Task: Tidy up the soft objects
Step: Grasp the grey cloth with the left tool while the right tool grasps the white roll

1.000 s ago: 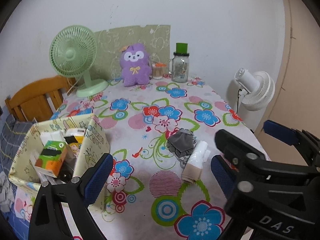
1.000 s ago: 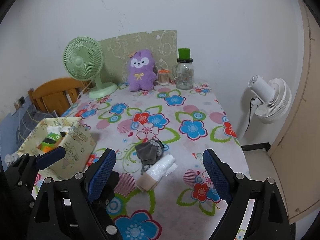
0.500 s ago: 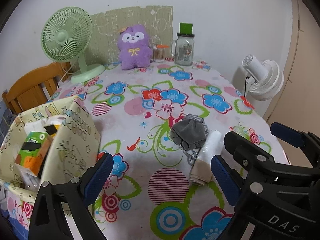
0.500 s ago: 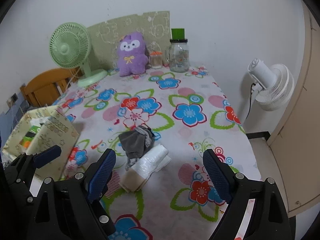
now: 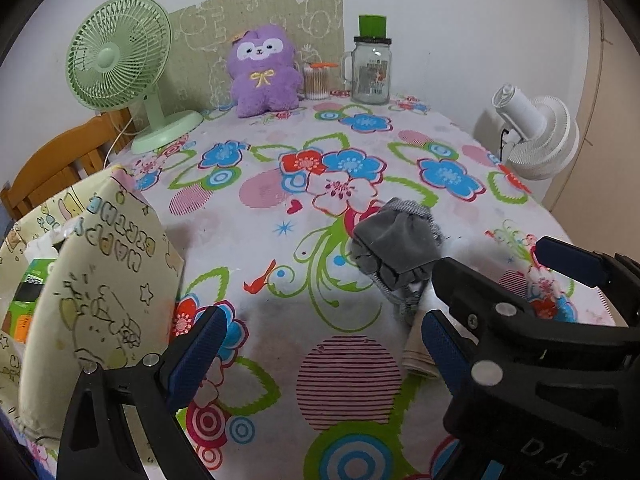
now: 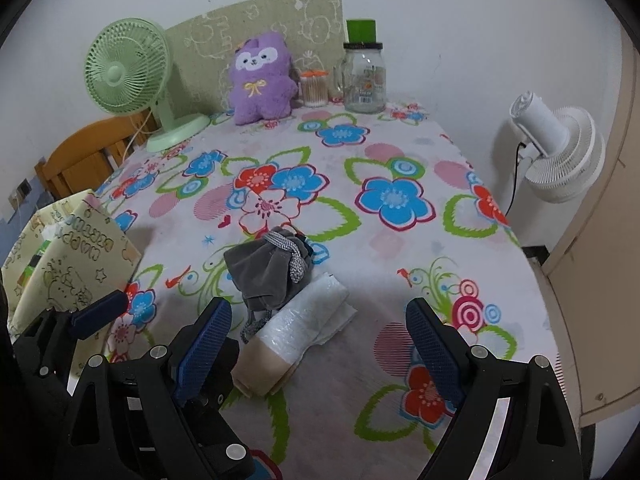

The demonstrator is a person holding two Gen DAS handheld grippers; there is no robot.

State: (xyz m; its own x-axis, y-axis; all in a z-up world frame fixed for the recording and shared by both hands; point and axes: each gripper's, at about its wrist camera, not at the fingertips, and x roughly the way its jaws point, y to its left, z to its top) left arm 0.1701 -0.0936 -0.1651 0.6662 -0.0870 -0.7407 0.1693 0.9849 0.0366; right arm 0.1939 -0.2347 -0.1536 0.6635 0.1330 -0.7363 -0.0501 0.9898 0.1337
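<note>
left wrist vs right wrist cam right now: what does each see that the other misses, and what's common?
Only the left wrist view: the green and orange carton down inside the gift bag. There the right gripper hides most of the plastic roll.

Only the right wrist view: the whole plastic roll, the door edge on the right, and the right gripper open with nothing between its fingers.

Both: grey drawstring pouch, purple plush, green fan, glass jar, white fan, wooden chair, floral tablecloth.
</note>
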